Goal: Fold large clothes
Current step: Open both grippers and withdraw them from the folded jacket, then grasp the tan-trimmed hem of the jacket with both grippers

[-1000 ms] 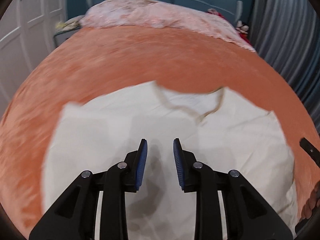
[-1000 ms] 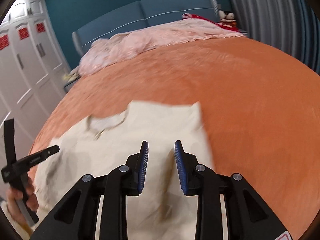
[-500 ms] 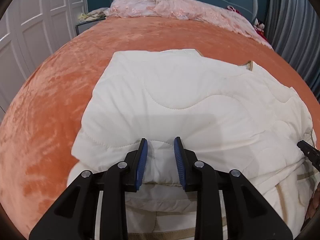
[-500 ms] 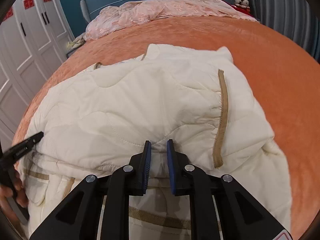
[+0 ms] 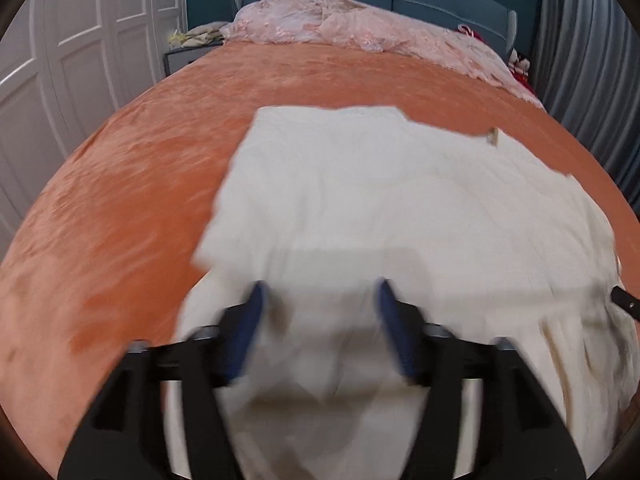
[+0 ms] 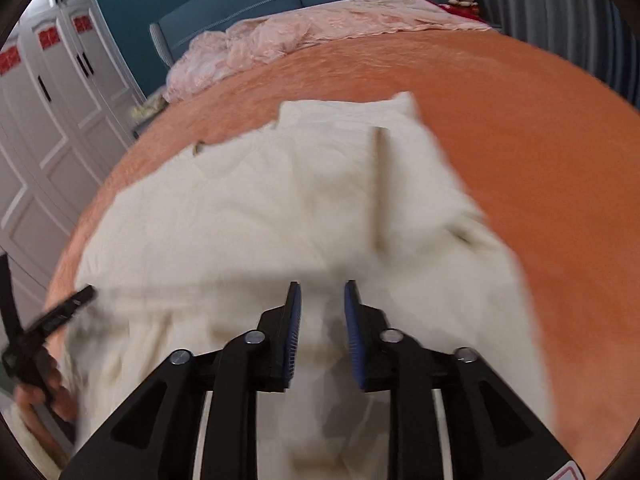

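The left gripper [image 5: 318,312] is blurry, and its two blue fingers [image 5: 251,320] are spread far apart. The right gripper [image 6: 320,316] has a smaller gap between its fingers [image 6: 292,320], holding nothing.

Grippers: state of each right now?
Left gripper: open wide, holding nothing, over the cream jacket.
Right gripper: open, narrower gap, nothing clamped.
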